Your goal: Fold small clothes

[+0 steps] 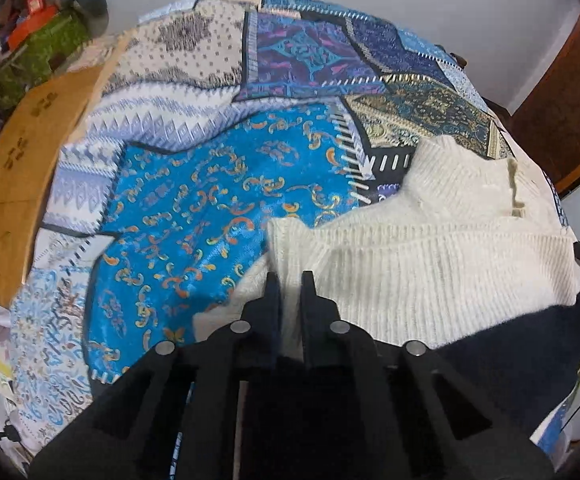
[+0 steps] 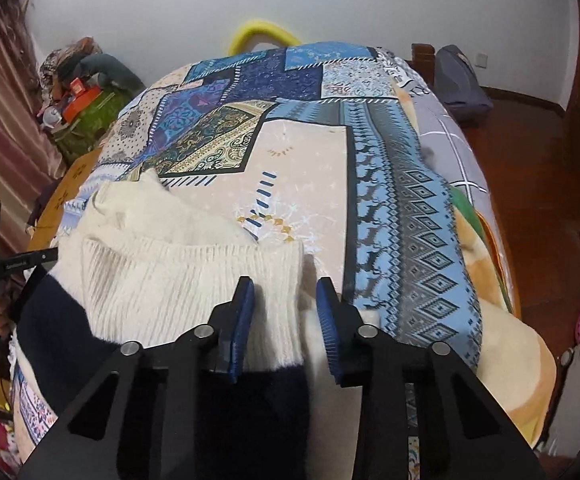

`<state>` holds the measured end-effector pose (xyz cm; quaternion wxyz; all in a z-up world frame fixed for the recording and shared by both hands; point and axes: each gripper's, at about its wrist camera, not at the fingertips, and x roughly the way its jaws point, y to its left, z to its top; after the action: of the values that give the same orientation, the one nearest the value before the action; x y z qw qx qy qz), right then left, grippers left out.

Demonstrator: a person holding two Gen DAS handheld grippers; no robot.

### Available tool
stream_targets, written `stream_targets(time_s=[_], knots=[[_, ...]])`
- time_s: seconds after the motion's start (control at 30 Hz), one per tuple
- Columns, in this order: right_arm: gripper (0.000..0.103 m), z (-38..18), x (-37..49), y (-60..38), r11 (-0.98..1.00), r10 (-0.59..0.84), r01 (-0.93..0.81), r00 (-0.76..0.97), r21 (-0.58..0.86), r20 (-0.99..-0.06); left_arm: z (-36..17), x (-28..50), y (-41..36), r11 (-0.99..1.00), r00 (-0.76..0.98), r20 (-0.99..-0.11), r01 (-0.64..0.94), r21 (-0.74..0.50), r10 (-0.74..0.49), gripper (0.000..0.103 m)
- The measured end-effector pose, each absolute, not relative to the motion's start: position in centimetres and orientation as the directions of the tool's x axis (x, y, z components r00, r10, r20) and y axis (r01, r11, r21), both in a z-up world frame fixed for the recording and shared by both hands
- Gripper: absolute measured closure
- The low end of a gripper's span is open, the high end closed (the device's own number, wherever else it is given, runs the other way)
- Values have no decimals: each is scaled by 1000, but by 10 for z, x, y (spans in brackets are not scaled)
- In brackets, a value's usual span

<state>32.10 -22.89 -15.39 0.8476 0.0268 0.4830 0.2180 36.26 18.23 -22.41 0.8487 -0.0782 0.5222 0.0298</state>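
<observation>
A small cream and navy knit sweater (image 1: 441,256) lies on a blue patchwork bedspread (image 1: 194,208). Its ribbed cream part is folded over the navy part. My left gripper (image 1: 290,280) is shut on the sweater's left ribbed corner. In the right wrist view the sweater (image 2: 170,272) fills the lower left. My right gripper (image 2: 284,286) is open, its blue-padded jaws standing either side of the sweater's right ribbed edge. The bedspread (image 2: 309,168) stretches beyond.
A wooden board (image 1: 14,184) lies at the bed's left edge. Cluttered bags (image 2: 82,96) sit at the far left. A yellow ring (image 2: 264,32) shows behind the bed. A grey pillow (image 2: 449,136) and orange blanket (image 2: 509,340) lie on the right, above a wooden floor.
</observation>
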Motion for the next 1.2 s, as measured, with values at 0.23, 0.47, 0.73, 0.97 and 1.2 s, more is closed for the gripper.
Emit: stream_targets(time_s=[0.23, 0.47, 0.73, 0.97, 1.2], knots=[[96, -144, 314, -209, 892, 391, -406, 477, 197, -787, -182, 334, 182, 990, 578, -814, -138, -29, 57, 97], [97, -104, 308, -216, 907, 373, -398, 604, 139, -705, -174, 335, 192, 983, 593, -797, -184, 8, 118, 97], [97, -147, 326, -207, 927, 283, -366, 538, 83, -794, -234, 352, 193, 985, 451, -886, -171, 35, 110, 96], [93, -138, 318, -207, 921, 288, -379, 523, 83, -802, -215, 333, 185, 995, 465, -882, -94, 40, 79, 66], [60, -107, 275, -213, 898, 348, -430, 558, 96, -753, -201, 274, 193, 992, 474, -881, -110, -64, -4, 54]])
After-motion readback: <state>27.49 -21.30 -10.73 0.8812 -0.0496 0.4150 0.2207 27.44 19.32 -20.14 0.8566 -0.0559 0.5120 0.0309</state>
